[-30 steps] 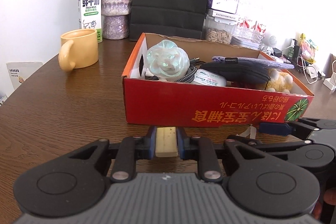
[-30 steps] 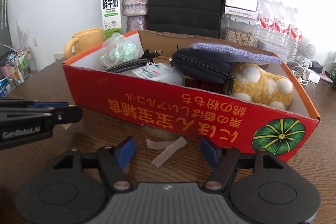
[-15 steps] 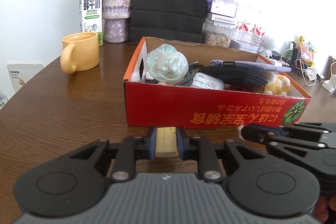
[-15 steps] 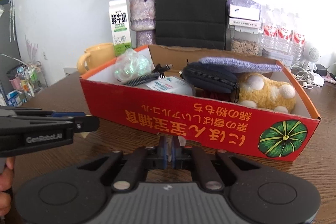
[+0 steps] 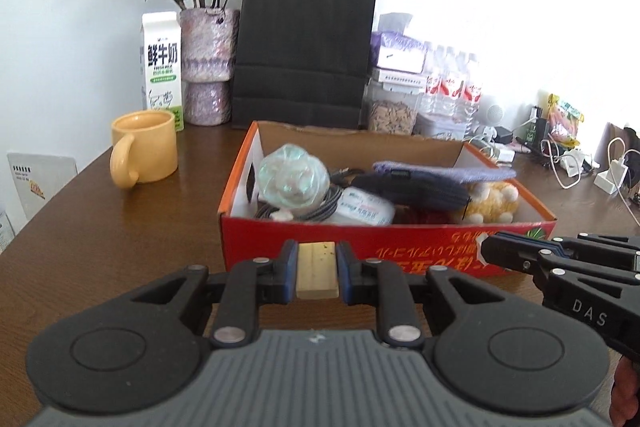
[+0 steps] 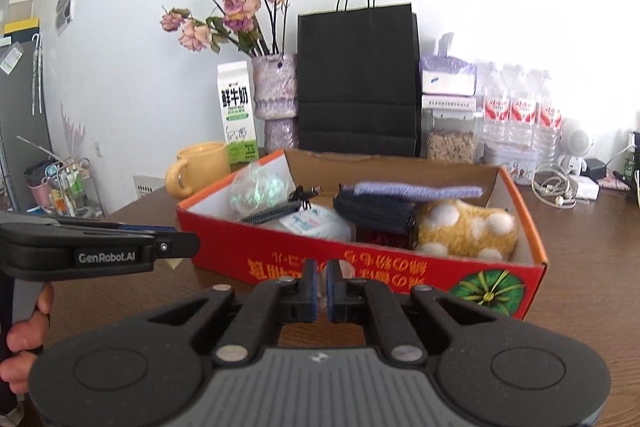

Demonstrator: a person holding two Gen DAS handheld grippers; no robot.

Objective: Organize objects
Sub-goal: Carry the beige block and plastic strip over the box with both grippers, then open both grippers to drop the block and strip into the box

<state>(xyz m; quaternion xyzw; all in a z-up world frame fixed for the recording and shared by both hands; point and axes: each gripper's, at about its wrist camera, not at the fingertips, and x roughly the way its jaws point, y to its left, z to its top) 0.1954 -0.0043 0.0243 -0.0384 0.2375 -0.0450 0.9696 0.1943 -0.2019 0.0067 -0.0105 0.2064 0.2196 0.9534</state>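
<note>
While the left gripper (image 5: 318,273) clamps a pale wooden block (image 5: 317,270) whose long axis runs straight ahead toward 12 o'clock, the right gripper (image 6: 320,285), marked "DAS", is clenched on a thin pale strip (image 5: 480,247). Both hover at 6 o'clock of the red box (image 5: 384,247) with upside-down orange characters on the tabletop (image 5: 120,219). A carton (image 5: 161,65) at 11 o'clock reads "鲜牛奶", and the left gripper's side reads "GenRobot.AI".
</note>
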